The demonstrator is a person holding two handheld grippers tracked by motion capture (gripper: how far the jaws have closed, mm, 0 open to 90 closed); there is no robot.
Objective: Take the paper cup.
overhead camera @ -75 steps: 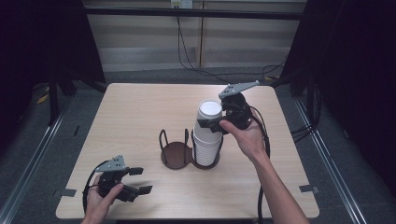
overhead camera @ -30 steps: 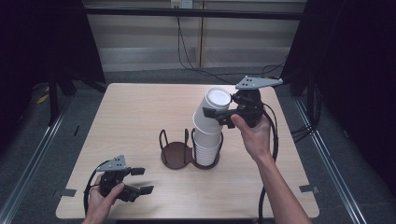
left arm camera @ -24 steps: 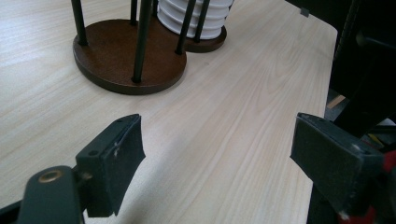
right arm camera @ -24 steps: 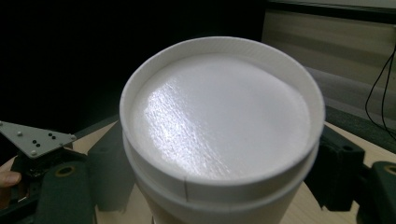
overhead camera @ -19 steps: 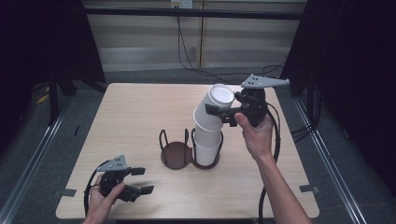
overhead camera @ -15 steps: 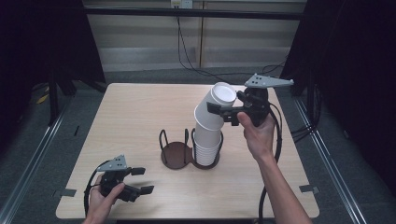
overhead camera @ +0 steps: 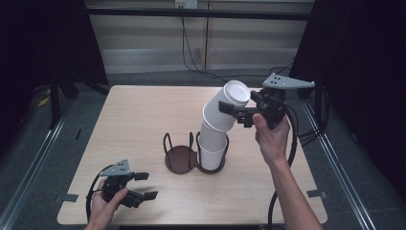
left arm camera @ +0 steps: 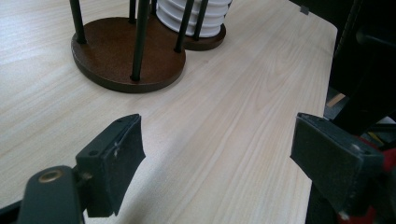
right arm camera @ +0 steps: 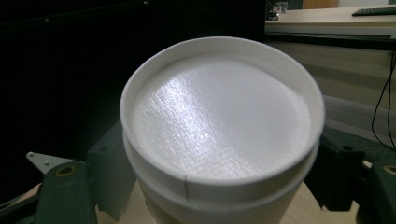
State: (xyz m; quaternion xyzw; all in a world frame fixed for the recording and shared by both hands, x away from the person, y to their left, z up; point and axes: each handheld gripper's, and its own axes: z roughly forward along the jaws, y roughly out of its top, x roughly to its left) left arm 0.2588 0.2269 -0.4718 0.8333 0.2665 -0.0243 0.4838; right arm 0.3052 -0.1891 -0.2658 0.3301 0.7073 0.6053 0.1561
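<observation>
1. Since the earlier frame we see the right hand-held gripper (overhead camera: pixel 229 111) carried up and to the right, and the top of the cup stack (overhead camera: pixel 215 136) has followed it: then the stack stood straight in the holder, now it leans

2. The right hand-held gripper is closed on the upper cups (overhead camera: pixel 225 110), one jaw on each side of the white wall; its own view shows a cup's flat bottom (right arm camera: pixel 219 126) facing the camera with the black jaws pressed at left and right, so these cups sit upside down

3. The relation that matters: the long axis of the stack no longer runs straight up. Its lower part stays seated in the right ring of the holder (overhead camera: pixel 182 155), while the upper part tips up and to the right, toward the right hand (overhead camera: pixel 272 136). We judge that the gripped cups must be drawn along that tilted axis to come free of the ones below, and a sideways pull could drag the whole stack or the holder

4. The left ring of the holder stands empty, touching the occupied ring, in the middle of the table (overhead camera: pixel 134 120)

5. The left hand-held gripper (overhead camera: pixel 139 186) rests low at the near left corner of the table, well apart from the holder, its jaws spread wide and holding nothing; its own view shows only bare wood between the pads (left arm camera: pixel 119 154). The right hand is plainly the nearer one to the cups
</observation>
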